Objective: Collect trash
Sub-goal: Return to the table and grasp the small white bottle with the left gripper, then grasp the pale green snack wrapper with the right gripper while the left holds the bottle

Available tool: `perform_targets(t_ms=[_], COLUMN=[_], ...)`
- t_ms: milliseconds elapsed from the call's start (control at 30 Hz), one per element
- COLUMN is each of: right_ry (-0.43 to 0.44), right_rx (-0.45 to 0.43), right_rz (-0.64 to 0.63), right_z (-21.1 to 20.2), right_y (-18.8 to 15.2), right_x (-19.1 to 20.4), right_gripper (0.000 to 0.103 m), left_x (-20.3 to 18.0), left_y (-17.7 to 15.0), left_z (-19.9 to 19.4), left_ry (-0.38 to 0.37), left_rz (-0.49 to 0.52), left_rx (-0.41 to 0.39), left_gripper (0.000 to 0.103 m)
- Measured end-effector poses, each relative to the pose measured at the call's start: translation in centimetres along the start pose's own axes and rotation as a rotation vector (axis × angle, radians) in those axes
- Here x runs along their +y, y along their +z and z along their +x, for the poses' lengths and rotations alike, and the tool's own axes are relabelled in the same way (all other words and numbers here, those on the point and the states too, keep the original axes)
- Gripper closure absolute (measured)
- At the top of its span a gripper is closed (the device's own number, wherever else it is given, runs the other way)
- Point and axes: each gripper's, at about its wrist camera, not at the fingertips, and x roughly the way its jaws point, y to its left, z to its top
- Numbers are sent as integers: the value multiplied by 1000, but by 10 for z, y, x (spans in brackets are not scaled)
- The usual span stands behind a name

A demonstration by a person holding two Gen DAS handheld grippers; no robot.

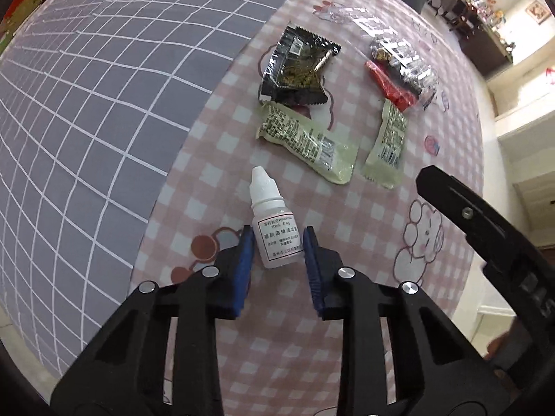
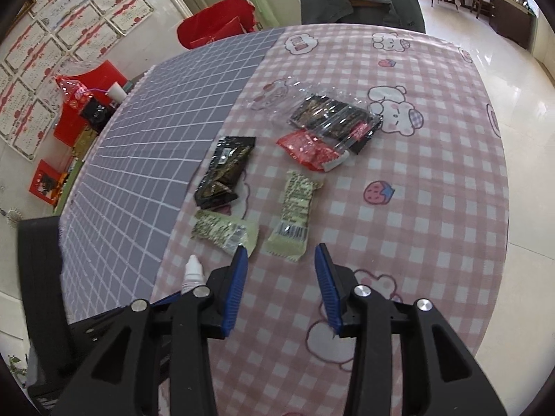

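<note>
A: What is the left gripper (image 1: 277, 239) doing?

B: Its jaws stand apart with a white dropper bottle (image 1: 273, 222) lying between them on the desk (image 1: 374, 215). The bottle's cap points away from the jaws, and a gap shows on each side of its body, so neither blue pad touches it.

A: And beyond those jaws?

B: Just past the bottle's cap lies a pale green wrapper (image 1: 307, 142), with a second pale green wrapper (image 1: 388, 145) to its right. Farther out, a black snack packet (image 1: 295, 66) sits at the left, a red wrapper (image 1: 392, 85) and a clear plastic wrapper (image 1: 392, 48) at the right. Left of everything runs the grey grid cloth (image 1: 97, 121).

A: The right gripper (image 2: 281, 254)?

B: Jaws open, nothing between them but pink checked cloth. The bottle (image 2: 192, 272) shows just left of its left jaw, partly hidden. The near green wrapper (image 2: 225, 232) lies at the left jaw's tip, the other (image 2: 295, 215) straight ahead between the jaws. The black packet (image 2: 225, 170) is farther ahead to the left, the red wrapper (image 2: 308, 147) and clear wrapper (image 2: 333, 118) beyond.
</note>
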Motion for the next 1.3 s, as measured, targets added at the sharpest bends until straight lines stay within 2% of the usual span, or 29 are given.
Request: perform_targets(t_ms=[133,333,533,600,667,900,1300], right_ry=[-32,-66,-86,-95,-101,-6,111], right_rx=[-4,-2,-5,-8,-9,41,-2], right_rz=[-21,-83,-152,-181,-189,-113,-28], right_z=[14,37,52,53,51,36,-31], right_y=[5,9,13,12,12,10,-6], right_x=[0,6,13,15,13,-14,-54], right_gripper=[55,55,55,57,73,82,82], left_x=[9,14,17,17,15,-3,-58], left_y=[0,6,13,14,15,17,9], left_z=[-7,-19,-16,-15,-16,-29,-60], left_ry=[-14,-13,1,5,12,6,-16], left_rz=[-48,-96,-120,-121,-119,-102,-37], left_rx=[-45,-119,-118,-112,-119,-158,-241], left_gripper=[76,77,77,77,77,78,79])
